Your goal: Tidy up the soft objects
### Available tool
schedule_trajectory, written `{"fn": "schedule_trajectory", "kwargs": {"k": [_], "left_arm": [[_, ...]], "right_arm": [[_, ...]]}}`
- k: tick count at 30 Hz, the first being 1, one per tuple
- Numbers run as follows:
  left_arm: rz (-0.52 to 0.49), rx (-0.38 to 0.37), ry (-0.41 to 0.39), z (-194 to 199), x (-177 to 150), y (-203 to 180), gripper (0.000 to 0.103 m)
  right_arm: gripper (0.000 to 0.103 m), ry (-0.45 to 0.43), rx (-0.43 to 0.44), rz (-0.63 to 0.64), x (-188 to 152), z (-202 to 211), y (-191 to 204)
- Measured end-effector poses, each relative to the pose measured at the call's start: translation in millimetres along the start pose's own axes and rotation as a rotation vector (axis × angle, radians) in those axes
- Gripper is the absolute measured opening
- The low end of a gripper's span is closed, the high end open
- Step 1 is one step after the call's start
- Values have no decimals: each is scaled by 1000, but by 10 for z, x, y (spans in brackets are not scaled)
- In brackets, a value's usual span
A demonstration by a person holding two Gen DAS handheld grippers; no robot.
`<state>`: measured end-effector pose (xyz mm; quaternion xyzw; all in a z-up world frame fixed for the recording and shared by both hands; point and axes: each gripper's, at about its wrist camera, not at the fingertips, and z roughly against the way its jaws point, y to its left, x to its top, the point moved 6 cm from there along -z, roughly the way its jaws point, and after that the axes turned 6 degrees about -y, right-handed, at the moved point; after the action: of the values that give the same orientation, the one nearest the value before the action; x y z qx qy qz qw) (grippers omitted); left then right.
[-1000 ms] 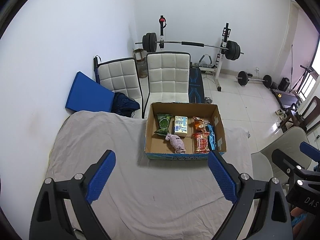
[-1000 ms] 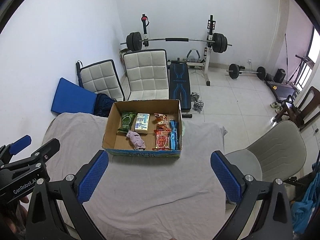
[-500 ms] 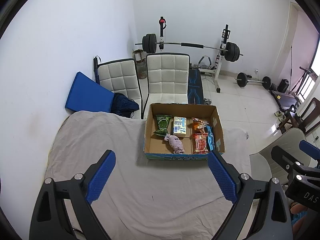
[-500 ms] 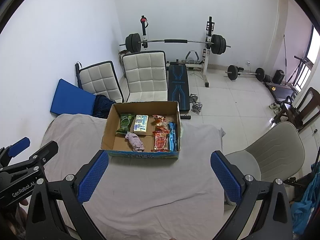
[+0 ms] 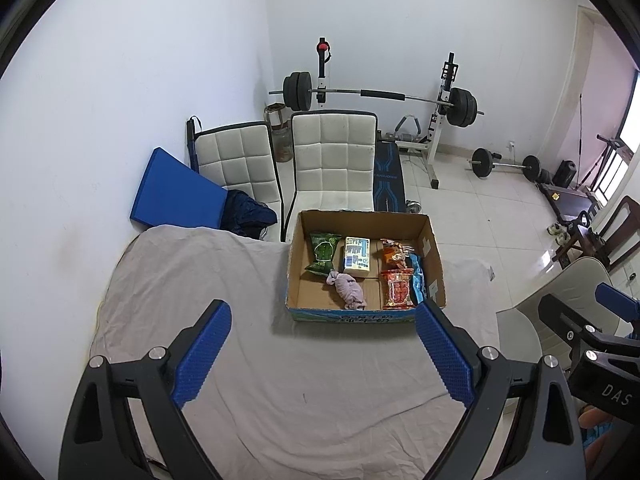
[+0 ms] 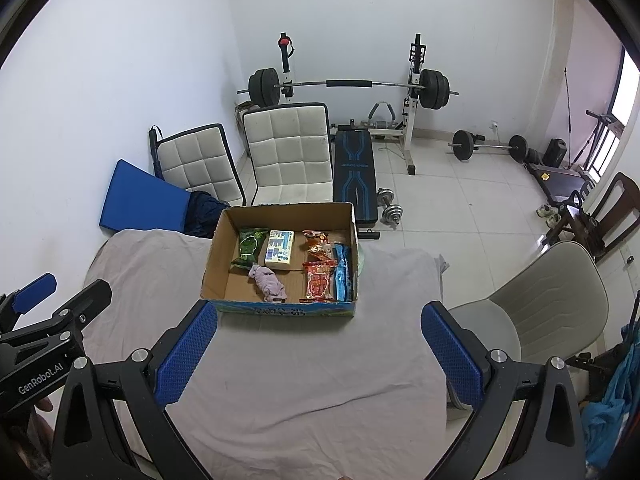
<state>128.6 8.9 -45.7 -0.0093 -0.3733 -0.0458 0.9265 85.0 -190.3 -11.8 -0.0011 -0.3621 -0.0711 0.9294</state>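
Observation:
An open cardboard box (image 5: pixel 434 264) (image 6: pixel 214 258) sits on the far part of a table covered in grey cloth (image 5: pixel 208 280) (image 6: pixel 304 360). Inside lie a green packet (image 5: pixel 322 251) (image 6: pixel 249 246), a white-blue pack (image 5: pixel 357 256) (image 6: pixel 279 250), an orange snack bag (image 5: pixel 394 254), a red packet (image 5: pixel 397 289) (image 6: pixel 319 282), a blue packet (image 5: pixel 416 278) (image 6: pixel 343 272) and a pink soft cloth toy (image 5: pixel 347 289) (image 6: pixel 269 282). My left gripper (image 5: pixel 322 354) and right gripper (image 6: pixel 318 354) are both open and empty, held high above the table's near side.
Two white padded chairs (image 5: pixel 334 164) (image 5: pixel 236 164) and a blue mat (image 5: pixel 172 192) stand behind the table. A weight bench with barbell (image 6: pixel 352 88) and dumbbells (image 6: pixel 390 210) are on the tiled floor. A grey chair (image 6: pixel 548 304) stands at the table's right.
Both grippers have risen and drawn back slightly, so the box looks a little smaller and farther. Nothing in the box has moved.

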Motion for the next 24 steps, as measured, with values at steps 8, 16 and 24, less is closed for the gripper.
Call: {"fn": "schedule_trajectory", "kwargs": {"k": [8, 16, 24], "left_arm": [[0, 1, -5, 26, 1, -2, 94], [0, -1, -8, 80, 15, -20, 94], [0, -3, -9, 85, 16, -20, 94]], "right_arm": [[103, 2, -2, -4, -5, 35, -13], [103, -1, -6, -6, -3, 74, -9], [103, 0, -6, -9, -8, 79, -15]]}}
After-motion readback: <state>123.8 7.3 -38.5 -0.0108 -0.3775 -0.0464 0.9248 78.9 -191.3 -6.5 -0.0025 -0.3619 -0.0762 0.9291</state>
